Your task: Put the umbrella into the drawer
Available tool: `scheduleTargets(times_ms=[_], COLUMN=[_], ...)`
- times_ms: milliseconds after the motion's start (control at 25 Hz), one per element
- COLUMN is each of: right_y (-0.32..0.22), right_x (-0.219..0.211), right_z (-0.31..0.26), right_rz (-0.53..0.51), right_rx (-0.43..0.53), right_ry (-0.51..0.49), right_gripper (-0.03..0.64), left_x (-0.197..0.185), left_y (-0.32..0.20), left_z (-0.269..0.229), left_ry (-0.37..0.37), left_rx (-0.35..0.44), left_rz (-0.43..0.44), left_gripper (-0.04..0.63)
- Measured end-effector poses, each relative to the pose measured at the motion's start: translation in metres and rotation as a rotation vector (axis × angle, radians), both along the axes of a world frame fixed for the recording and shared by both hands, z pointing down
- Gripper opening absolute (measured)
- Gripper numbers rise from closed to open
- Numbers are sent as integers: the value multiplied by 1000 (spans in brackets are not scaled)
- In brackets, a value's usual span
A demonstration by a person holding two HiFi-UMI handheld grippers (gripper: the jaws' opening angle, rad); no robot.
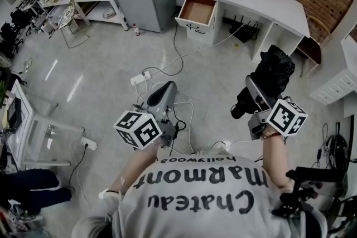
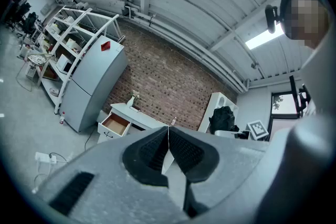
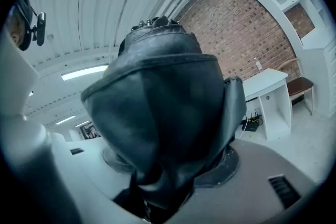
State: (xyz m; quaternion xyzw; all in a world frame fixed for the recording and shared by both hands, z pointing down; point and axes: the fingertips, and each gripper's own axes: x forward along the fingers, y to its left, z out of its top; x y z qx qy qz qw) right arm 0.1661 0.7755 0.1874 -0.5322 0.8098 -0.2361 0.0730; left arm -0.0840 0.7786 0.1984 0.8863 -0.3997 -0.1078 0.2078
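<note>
Carrying the folded black umbrella (image 1: pixel 273 72) at about two o'clock, the right tongs (image 1: pixel 252 95) stand wide and clamp its bundled fabric, likely because the thick middle gives the surest hold. The person stands on open floor, well apart from the white counter (image 1: pixel 262 0) at twelve o'clock. The drawer (image 1: pixel 196 11), at about eleven o'clock, stands open and looks empty, ready to take the umbrella. The left tongs (image 2: pixel 168 139) are closed tight on nothing, free perhaps to steady or push the drawer.
</note>
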Motion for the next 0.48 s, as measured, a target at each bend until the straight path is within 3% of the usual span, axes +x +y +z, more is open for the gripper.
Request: scheduleTargets(times_ms=[480], right_y=[1], right_x=[-3], right_z=[-6], right_rz=[2], right_rx=[-7], right_ry=[22], right_gripper=[262], left_x=[-4], left_y=[0], left_z=[-1], left_ry=[6], left_rx=[-14], left_rz=[-4], left_gripper=[18])
